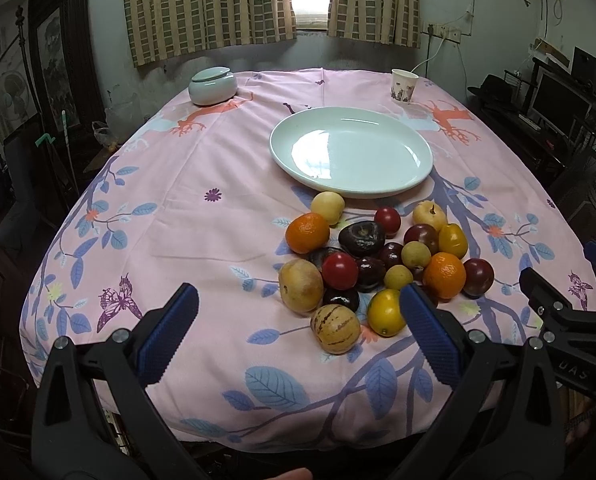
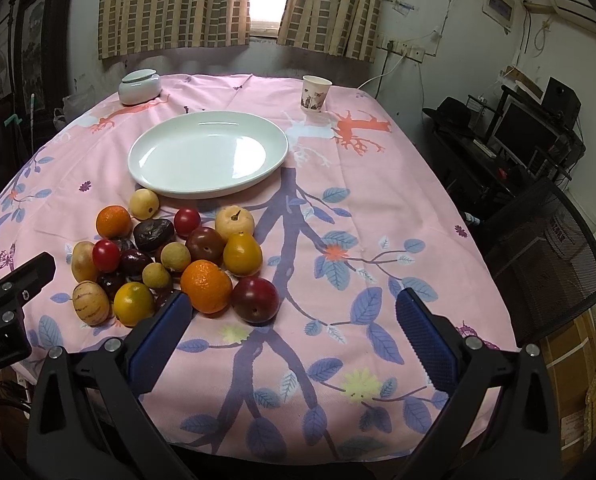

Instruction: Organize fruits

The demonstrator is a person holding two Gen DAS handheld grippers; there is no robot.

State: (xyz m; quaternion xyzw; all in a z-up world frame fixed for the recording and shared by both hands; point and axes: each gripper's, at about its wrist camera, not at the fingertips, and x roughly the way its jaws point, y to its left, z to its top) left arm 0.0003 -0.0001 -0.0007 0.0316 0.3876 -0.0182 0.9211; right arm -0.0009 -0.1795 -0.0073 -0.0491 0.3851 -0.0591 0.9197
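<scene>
A pile of several fruits lies on the pink tablecloth: oranges [image 1: 307,232] [image 2: 206,287], red tomatoes [image 1: 339,270], dark plums [image 2: 255,299], yellow fruits [image 1: 385,312] and a striped melon [image 1: 335,329]. An empty pale green oval plate [image 1: 349,151] [image 2: 208,153] lies just behind the pile. My left gripper [image 1: 298,320] is open, above the near table edge, in front of the pile. My right gripper [image 2: 294,320] is open, to the right of the pile; its left finger is near the front orange.
A lidded pale ceramic jar [image 1: 212,85] [image 2: 140,87] stands at the back left, a paper cup [image 1: 404,85] [image 2: 316,94] at the back right. A mesh chair [image 2: 545,264] and a desk with monitor [image 2: 525,132] stand right of the table.
</scene>
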